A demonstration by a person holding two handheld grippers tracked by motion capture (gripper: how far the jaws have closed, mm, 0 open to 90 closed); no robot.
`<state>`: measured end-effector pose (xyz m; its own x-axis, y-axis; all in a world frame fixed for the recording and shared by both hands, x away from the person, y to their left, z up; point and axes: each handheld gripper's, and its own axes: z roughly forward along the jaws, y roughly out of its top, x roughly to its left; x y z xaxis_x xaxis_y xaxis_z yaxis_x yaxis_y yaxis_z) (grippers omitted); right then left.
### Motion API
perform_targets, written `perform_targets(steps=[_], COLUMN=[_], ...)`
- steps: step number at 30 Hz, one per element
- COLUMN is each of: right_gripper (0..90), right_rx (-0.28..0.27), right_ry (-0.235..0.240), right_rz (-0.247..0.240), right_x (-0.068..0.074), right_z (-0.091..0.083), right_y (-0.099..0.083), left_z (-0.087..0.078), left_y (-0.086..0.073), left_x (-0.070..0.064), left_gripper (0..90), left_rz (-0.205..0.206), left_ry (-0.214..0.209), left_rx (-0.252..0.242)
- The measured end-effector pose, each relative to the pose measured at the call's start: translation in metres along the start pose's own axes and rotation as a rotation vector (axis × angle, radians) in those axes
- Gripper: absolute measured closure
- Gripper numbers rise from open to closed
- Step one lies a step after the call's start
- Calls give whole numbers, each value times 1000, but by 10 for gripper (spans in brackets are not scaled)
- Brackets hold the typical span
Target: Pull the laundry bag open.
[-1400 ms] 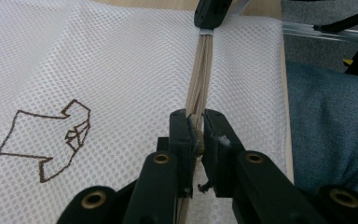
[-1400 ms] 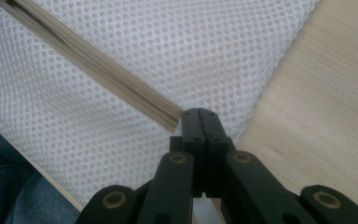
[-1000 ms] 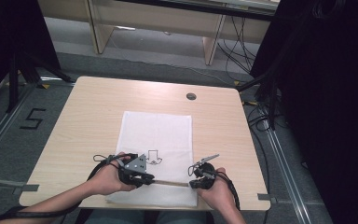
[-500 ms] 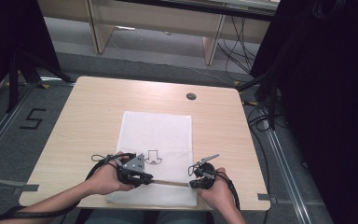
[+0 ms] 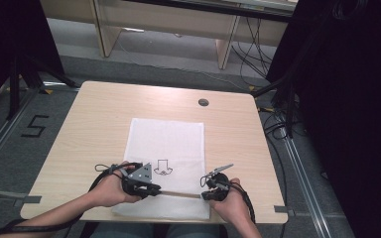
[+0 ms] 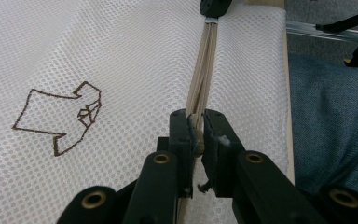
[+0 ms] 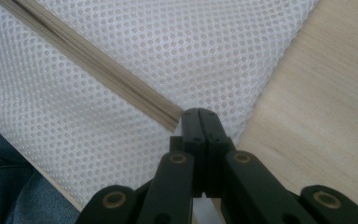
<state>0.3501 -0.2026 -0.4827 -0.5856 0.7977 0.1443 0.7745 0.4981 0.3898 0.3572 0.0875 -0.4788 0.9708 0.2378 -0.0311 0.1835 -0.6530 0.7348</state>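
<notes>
- Mesh bag [image 5: 167, 148] lies flat at the desk's [image 5: 94, 114] near edge.
- Left gripper [image 6: 196, 135] pinches the zipper pull [image 6: 195, 125]; right gripper [image 7: 200, 122], pressed together, pins the zipper [image 7: 98, 63] end.
- Risks: pull slips out, mesh bunches, teeth jam.

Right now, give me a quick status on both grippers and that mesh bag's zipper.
Left gripper shut on the zipper. Right gripper shut at the zipper's end, grip unclear. White mesh bag flat on table. Nothing in the way.
</notes>
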Motion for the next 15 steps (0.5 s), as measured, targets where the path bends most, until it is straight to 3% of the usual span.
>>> perform_targets(steps=[15], right_gripper=[900], right_rx=[-10], right_ry=[-1], right_rz=[-8], right_x=[-1], right_z=[1], right_y=[0], left_z=[-4], left_y=[-2], left_x=[2], left_gripper=[819], left_rz=[-4], left_ry=[-8], left_rx=[1])
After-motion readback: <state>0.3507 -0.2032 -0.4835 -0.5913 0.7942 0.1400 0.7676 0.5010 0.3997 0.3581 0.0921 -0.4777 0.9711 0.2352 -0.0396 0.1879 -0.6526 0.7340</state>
